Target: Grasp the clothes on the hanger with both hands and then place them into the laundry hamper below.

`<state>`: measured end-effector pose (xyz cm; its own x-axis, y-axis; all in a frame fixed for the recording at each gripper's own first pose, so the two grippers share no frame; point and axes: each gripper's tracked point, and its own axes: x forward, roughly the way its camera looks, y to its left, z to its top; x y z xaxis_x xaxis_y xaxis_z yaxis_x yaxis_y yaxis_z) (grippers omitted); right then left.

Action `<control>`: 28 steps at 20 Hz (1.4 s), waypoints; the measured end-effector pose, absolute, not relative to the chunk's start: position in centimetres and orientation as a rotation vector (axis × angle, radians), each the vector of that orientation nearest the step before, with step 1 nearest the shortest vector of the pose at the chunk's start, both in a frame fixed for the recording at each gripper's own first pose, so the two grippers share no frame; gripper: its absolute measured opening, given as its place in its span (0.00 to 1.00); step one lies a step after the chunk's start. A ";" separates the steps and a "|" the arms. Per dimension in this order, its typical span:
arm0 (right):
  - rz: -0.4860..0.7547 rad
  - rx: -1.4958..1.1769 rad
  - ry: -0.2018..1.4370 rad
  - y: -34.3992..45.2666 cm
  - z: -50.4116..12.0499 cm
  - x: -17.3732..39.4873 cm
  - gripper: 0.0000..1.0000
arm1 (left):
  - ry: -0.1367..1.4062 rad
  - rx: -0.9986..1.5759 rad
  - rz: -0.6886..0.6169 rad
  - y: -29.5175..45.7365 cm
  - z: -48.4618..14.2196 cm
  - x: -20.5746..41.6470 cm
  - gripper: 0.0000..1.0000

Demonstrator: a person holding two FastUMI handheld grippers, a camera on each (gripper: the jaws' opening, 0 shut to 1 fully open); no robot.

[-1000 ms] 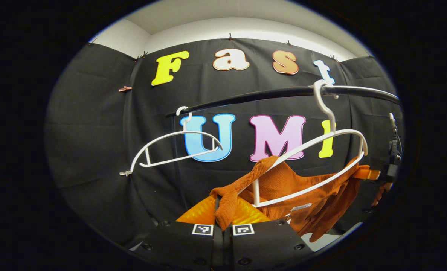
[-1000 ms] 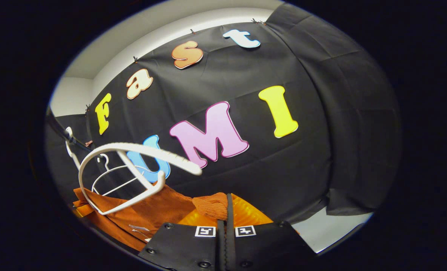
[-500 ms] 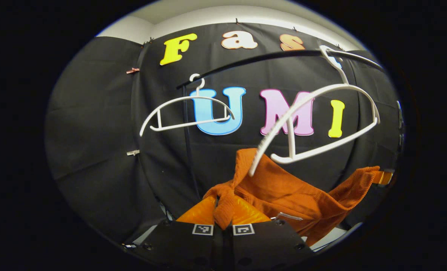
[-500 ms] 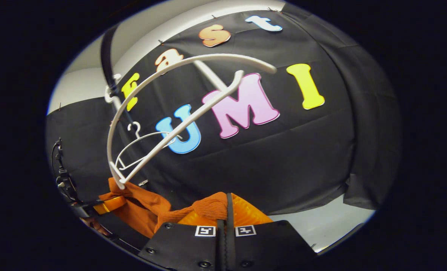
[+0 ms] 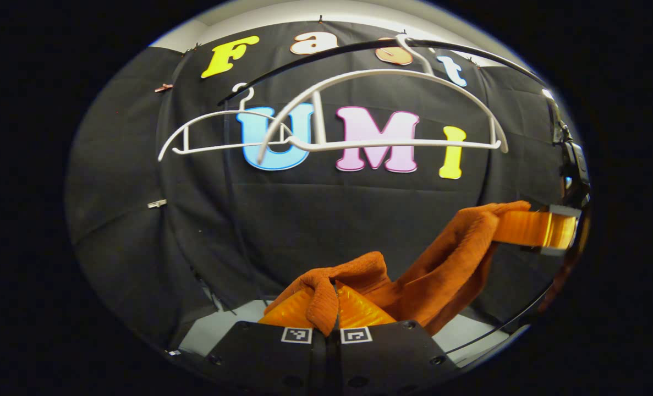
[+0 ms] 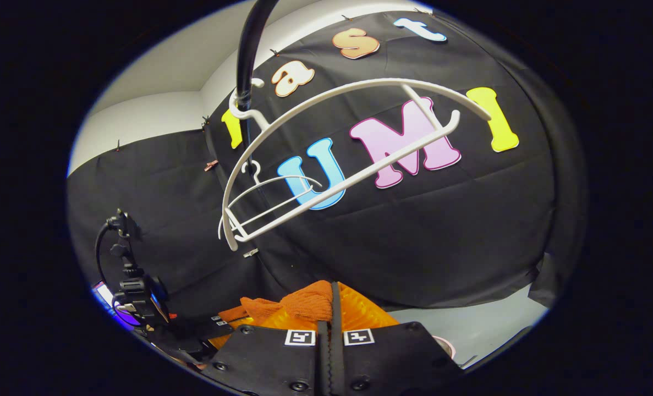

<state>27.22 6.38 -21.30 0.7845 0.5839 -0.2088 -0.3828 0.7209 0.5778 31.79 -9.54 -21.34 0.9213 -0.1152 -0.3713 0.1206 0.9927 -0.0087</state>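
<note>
Left gripper view: the garment (image 5: pixel 442 264) is pinched in the left gripper (image 5: pixel 326 316) and, farther off, the right gripper (image 5: pixel 546 230); since a second ago it has been pulled off the hanger (image 5: pixel 381 110), now bare, so lowering to the hamper remains.

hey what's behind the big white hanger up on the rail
Behind the near white hanger hangs a second, smaller white hanger on the same black rail, then the black cloth wall. The near hanger's bars cover part of the far hanger's right end.
</note>
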 end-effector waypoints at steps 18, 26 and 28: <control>0.502 0.317 0.707 4.9 -39.4 26.1 0.05 | 0.585 0.041 -0.277 -14.2 -36.5 32.1 0.05; 0.340 0.128 0.936 1.9 -51.4 25.2 0.10 | 0.812 0.108 -0.236 -14.9 -44.7 32.4 0.07; 0.298 0.104 0.969 0.6 -52.5 24.4 0.52 | 0.824 0.092 -0.237 -15.3 -45.3 32.0 0.32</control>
